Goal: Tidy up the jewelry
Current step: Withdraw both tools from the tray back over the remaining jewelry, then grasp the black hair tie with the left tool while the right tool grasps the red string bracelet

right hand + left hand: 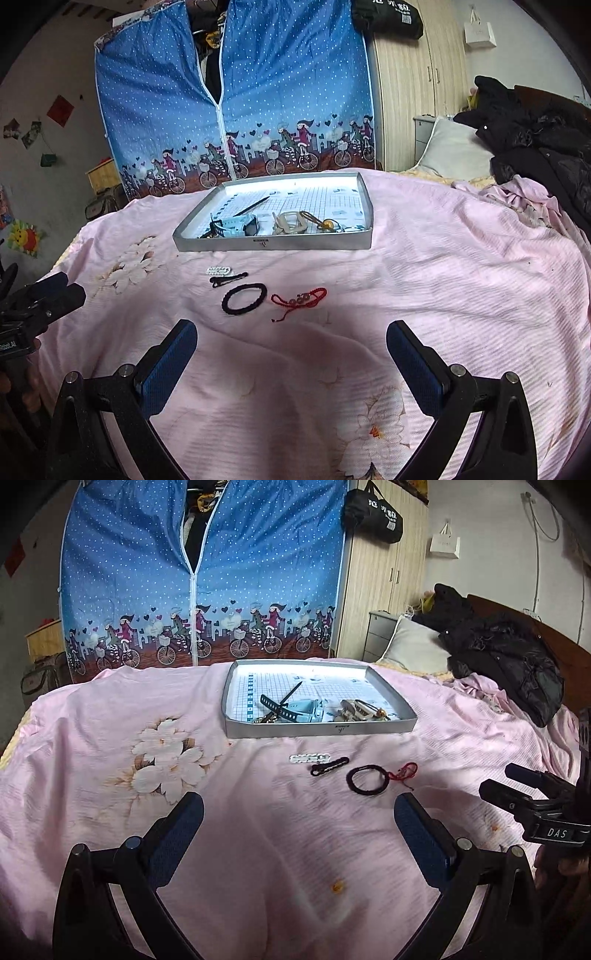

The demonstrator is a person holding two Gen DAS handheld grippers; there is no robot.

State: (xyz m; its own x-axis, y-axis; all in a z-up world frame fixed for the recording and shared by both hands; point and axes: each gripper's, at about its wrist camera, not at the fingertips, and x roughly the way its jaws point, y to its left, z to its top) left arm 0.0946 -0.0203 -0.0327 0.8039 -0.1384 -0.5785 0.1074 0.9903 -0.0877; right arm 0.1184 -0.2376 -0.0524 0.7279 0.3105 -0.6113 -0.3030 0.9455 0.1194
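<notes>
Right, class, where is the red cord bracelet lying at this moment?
In the right wrist view the red cord bracelet lies on the pink bedsheet, just right of the black hair tie, in front of the grey tray.

We are looking into a lived-in home bedroom. A pink floral bedsheet [110,794] is covering the bed we are working over, and a pillow [417,646] is leaning near the dark wooden headboard [517,616], beside a heap of black coats [506,653]. A blue zip-up fabric wardrobe [147,572] printed with cyclists is standing past the bed, next to a wooden closet [384,572]. A black bag [373,517] and a white paper bag [445,544] are hanging up high, and paper decorations [26,240] are sticking to the wall.
</notes>
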